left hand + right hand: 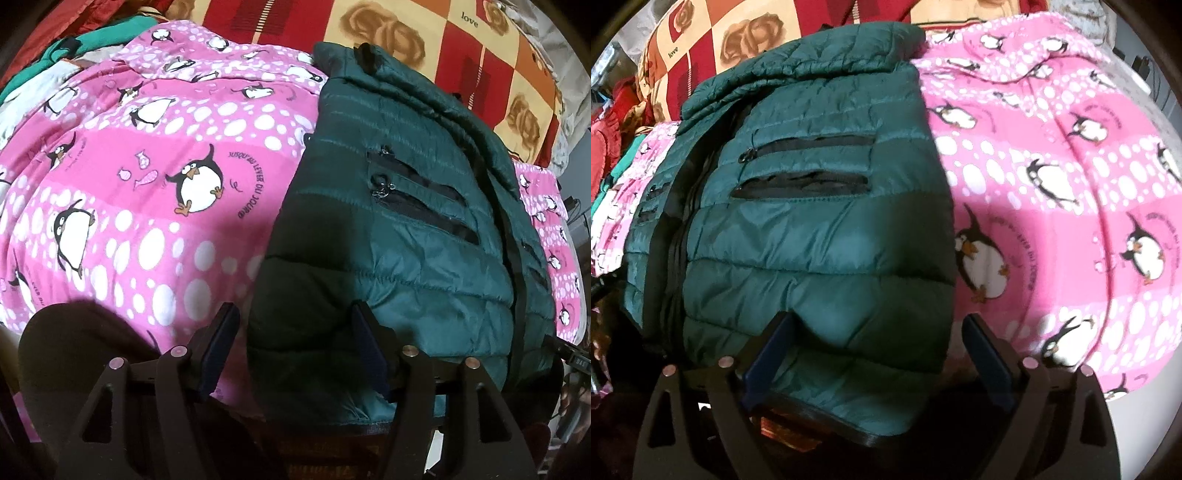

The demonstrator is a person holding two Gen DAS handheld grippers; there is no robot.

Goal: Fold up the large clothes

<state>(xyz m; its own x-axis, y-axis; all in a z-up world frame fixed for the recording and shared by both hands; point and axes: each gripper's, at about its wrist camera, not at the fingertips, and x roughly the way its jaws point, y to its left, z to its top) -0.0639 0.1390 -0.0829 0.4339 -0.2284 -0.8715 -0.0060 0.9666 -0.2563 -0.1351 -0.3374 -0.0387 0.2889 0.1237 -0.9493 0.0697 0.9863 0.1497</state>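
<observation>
The jacket (417, 236), a dark green quilted one, lies on a pink penguin-print blanket (147, 177) covering the bed. It appears already folded lengthwise: its layers stack along one side, and two zipped pockets (421, 199) face up. This leaves a narrow strip, so the likely remaining step is to bring the near hem over toward the collar at 12 o'clock.

Left hand-held gripper (295, 343): jaws spread, with the jacket's near corner showing between them. Whether the pads touch the fabric cannot be told; nothing looks pinched. It straddles the jacket's edge, with blanket toward 9 o'clock and jacket toward 3 o'clock.

Right hand-held gripper (879, 354): jaws spread wide over the near hem, fabric bulging between them but not clamped. Blanket lies toward 3 o'clock.

Both tools point steeply down at the near hem, one at each corner. Judged from this pose, the pair is set for a two-corner grasp that keeps the hem level while it is lifted.

A patterned pillow (424, 44) lies beyond the collar, at 12 o'clock.
</observation>
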